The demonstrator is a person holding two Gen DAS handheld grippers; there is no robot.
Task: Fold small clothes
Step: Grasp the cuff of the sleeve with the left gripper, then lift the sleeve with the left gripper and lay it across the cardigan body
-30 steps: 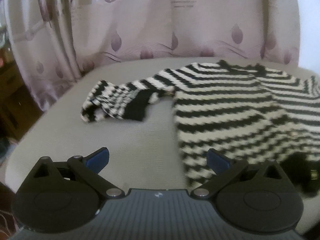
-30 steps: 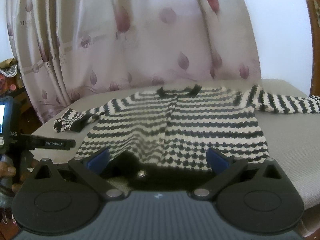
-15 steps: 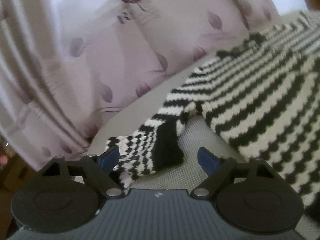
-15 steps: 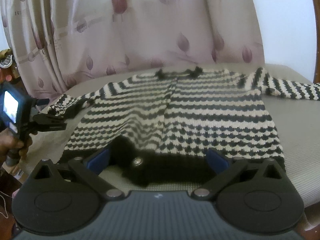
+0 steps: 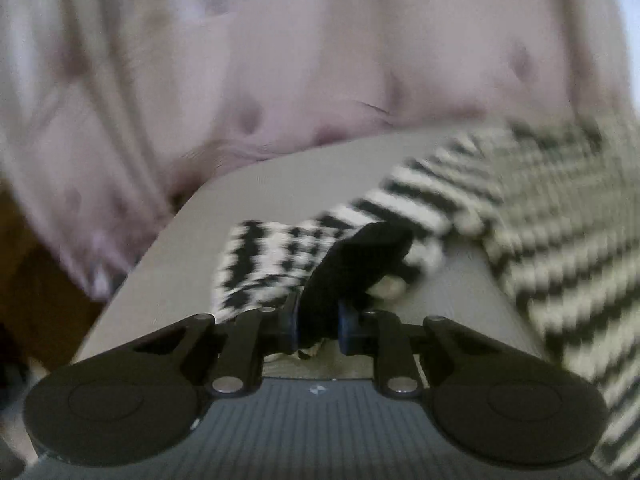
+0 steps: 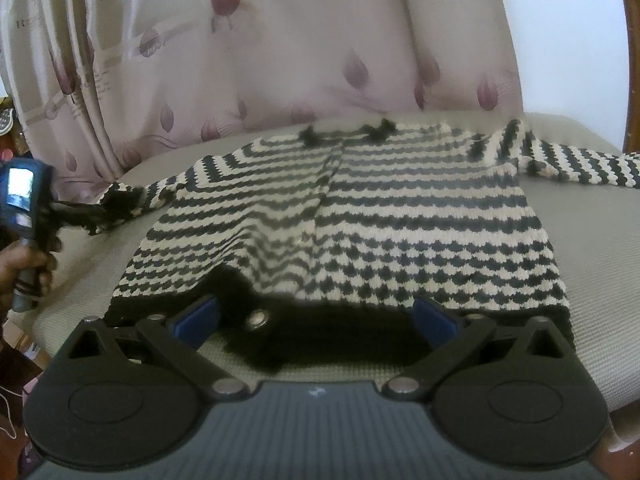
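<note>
A black-and-white striped knit sweater (image 6: 380,208) lies flat on a grey cushion (image 6: 592,248), neck towards the curtain. My left gripper (image 5: 318,330) has its jaws closing, and the sleeve's black cuff (image 5: 360,256) is pinched between the blue pads. The striped sleeve (image 5: 420,196) runs from there to the sweater body (image 5: 560,232). The right wrist view shows that hand-held left gripper (image 6: 24,188) at the left sleeve end (image 6: 120,196). My right gripper (image 6: 316,316) stands open at the black hem (image 6: 352,324), apart from the cloth.
A pale pink curtain (image 6: 240,60) with leaf prints hangs right behind the cushion. The other sleeve (image 6: 580,164) stretches to the right edge, near a wooden frame (image 6: 632,60). Bare cushion (image 5: 280,184) shows left of the sweater, where its edge drops off.
My left gripper has moved in to the sleeve end and gone from wide open to pinching the black cuff. The right gripper has edged closer to the hem and stayed open.
</note>
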